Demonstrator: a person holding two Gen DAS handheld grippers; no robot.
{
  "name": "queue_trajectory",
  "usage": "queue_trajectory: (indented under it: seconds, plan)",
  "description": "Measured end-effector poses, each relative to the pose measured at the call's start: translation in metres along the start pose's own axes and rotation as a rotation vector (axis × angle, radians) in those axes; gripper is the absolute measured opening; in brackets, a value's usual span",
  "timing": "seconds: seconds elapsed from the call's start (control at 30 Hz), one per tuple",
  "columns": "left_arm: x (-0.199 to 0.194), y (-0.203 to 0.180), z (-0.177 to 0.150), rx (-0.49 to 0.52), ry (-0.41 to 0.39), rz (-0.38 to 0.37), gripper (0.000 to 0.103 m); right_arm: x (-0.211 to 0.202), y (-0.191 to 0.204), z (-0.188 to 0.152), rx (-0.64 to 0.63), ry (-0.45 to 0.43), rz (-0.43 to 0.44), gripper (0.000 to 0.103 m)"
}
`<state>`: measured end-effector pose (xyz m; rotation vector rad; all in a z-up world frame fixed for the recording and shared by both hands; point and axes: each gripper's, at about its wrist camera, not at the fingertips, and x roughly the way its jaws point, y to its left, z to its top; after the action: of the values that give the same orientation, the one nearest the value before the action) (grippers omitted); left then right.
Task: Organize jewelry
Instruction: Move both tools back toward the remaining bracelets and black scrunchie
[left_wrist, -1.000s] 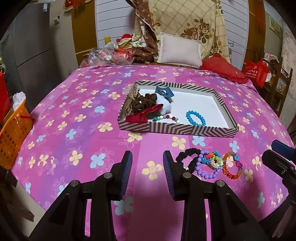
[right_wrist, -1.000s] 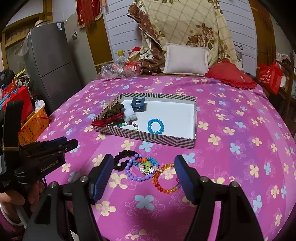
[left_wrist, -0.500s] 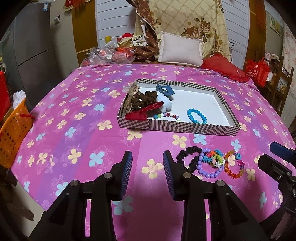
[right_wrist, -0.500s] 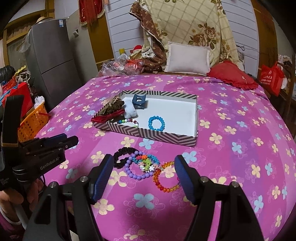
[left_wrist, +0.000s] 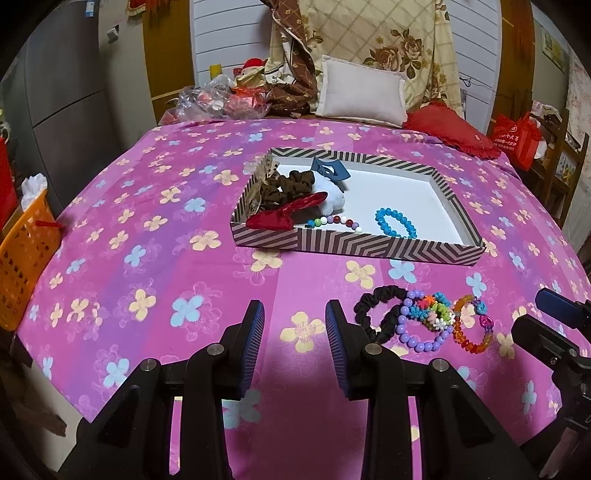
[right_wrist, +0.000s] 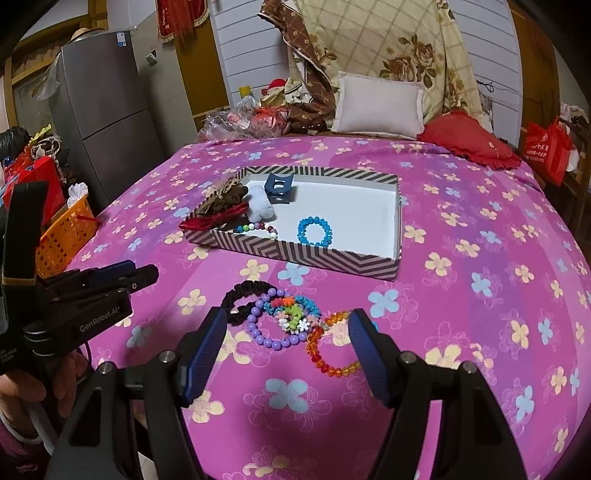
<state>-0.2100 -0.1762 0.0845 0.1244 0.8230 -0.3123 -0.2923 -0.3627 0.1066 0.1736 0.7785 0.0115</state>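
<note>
Four loose bands are lying bunched on the bedspread: black scrunchie, purple bead bracelet, multicolour bracelet, orange bracelet. Striped tray is sitting just behind, holding a blue bracelet.

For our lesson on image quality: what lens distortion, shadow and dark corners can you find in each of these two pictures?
Left wrist view: the fisheye bends the striped box edges, corners go black, and the left gripper throws a dark shadow on the pink bedspread. Right wrist view: the fridge leans, edges darken, and shadow lies under the right gripper.
</note>
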Motion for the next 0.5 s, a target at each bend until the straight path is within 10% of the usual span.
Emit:
queue_trajectory:
  seconds: [0.5]
  plan:
    - [0.026, 0.012, -0.002, -0.098, 0.105, -0.146, 0.037, 0.017, -0.033, -0.015, 0.042, 0.058, -0.031, 0.071]
